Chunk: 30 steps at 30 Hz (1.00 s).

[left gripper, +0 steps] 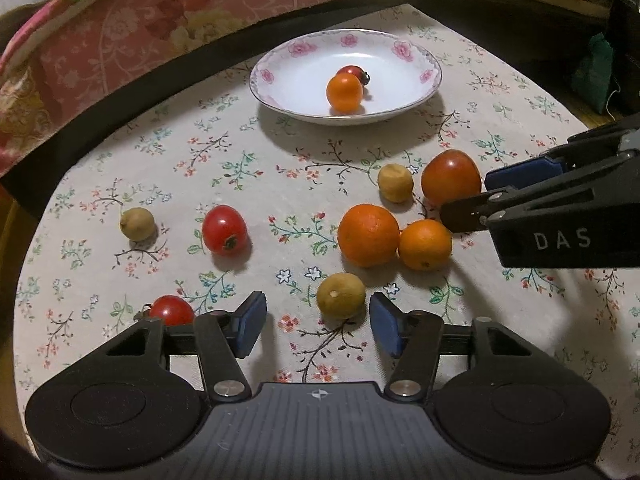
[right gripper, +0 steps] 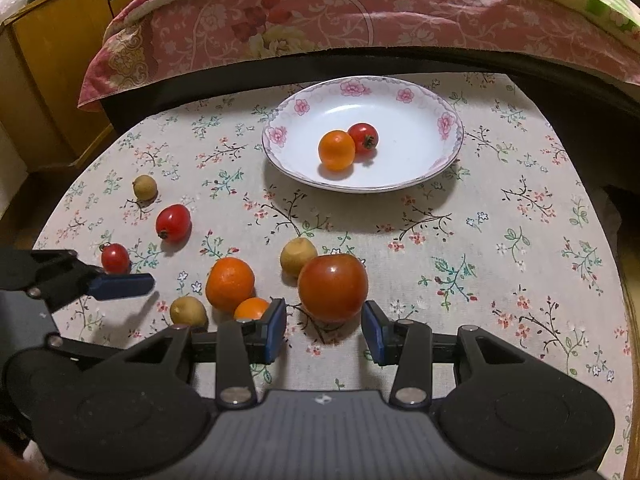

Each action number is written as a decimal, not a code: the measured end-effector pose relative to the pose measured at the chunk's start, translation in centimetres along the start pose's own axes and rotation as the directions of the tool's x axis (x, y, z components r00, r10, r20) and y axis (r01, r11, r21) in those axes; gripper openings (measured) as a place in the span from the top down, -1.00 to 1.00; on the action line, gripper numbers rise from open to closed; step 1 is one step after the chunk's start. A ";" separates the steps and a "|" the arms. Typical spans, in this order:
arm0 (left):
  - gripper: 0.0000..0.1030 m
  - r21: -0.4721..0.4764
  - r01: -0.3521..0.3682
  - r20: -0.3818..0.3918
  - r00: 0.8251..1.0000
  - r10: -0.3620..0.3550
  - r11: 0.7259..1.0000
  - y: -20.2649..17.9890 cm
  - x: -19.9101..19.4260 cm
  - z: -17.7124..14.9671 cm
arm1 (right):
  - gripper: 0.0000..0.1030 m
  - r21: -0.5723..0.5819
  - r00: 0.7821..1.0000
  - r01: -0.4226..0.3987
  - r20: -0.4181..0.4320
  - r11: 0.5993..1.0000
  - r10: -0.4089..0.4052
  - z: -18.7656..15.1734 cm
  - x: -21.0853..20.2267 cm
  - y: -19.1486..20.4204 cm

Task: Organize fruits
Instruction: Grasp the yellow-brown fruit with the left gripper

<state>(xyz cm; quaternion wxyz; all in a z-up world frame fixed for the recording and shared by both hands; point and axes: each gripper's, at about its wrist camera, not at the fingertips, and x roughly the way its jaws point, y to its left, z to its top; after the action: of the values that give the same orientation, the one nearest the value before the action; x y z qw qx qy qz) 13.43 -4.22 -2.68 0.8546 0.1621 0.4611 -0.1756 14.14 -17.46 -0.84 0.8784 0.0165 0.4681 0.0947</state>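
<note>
A white floral plate [left gripper: 416, 80] [right gripper: 420, 120] at the table's far side holds a small orange [left gripper: 344, 92] [right gripper: 336, 150] and a cherry tomato [left gripper: 354, 72] [right gripper: 363, 138]. On the cloth lie a large tomato [left gripper: 451, 177] [right gripper: 333, 287], two oranges [left gripper: 368, 235] [left gripper: 425, 244], several yellowish longans [left gripper: 341, 295] [left gripper: 395, 183] [left gripper: 137, 224] and two red tomatoes [left gripper: 224, 230] [left gripper: 171, 310]. My left gripper [left gripper: 318, 326] is open, just short of the near longan. My right gripper [right gripper: 324, 326] is open, its pads either side of the large tomato's near edge.
A floral tablecloth [right gripper: 500, 240] covers the round table. A pink patterned quilt [right gripper: 340, 12] hangs behind the table. A wooden cabinet [right gripper: 52, 60] stands at the back left. The table edge curves close on the right.
</note>
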 end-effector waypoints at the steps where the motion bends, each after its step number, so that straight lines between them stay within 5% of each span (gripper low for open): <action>1: -0.27 0.000 0.000 0.000 1.000 0.000 1.000 0.0 0.0 0.0 | 0.31 -0.001 1.000 -0.001 0.000 1.000 0.001 0.0 0.0 0.0; 20: -0.27 0.009 -0.001 -0.007 1.000 0.001 1.000 -0.5 0.2 0.4 | 0.31 0.009 1.000 -0.007 -0.001 1.000 0.007 0.0 0.1 -0.1; 30: 0.12 0.013 0.027 -0.016 1.000 -0.027 1.000 -0.9 0.0 0.4 | 0.31 0.011 1.000 -0.007 -0.001 1.000 0.007 0.0 0.1 -0.1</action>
<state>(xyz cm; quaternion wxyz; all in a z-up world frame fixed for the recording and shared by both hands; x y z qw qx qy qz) 13.34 -5.25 -2.57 0.8473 0.1630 0.4688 -0.1888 14.21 -17.53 -0.98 0.8777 0.0228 0.4690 0.0953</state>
